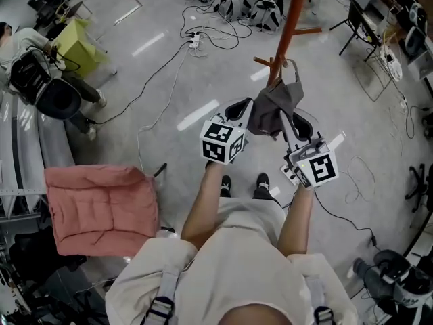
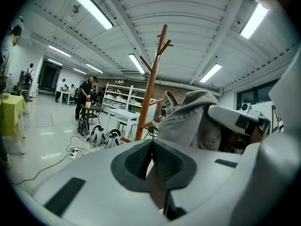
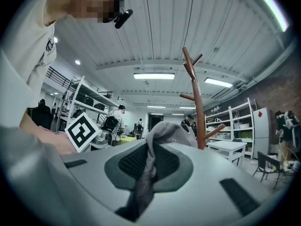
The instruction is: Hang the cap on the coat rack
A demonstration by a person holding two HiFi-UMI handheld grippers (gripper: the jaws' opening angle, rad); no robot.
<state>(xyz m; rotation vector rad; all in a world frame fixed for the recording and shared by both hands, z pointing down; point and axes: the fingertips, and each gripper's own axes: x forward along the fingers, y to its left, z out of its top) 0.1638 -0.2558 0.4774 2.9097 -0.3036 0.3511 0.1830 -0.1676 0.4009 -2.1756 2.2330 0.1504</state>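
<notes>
A grey cap (image 1: 272,105) hangs between my two grippers, just in front of the orange-brown wooden coat rack (image 1: 292,24) and below one of its low pegs (image 1: 266,61). My left gripper (image 1: 238,107) is shut, with a thin brownish strip of the cap's edge pinched between its pads (image 2: 152,147); the cap (image 2: 195,121) bulges to its right. My right gripper (image 1: 302,122) is shut on a fold of grey cap fabric (image 3: 149,159). The rack's pole (image 2: 149,93) stands beyond the left jaws and also behind the cap in the right gripper view (image 3: 198,112).
A pink padded chair (image 1: 101,208) stands at my lower left. Cables and a power strip (image 1: 194,42) lie on the floor, with backpacks (image 1: 252,7) beyond the rack. A seated person (image 1: 30,56) is at far left; chairs (image 1: 358,22) stand at upper right.
</notes>
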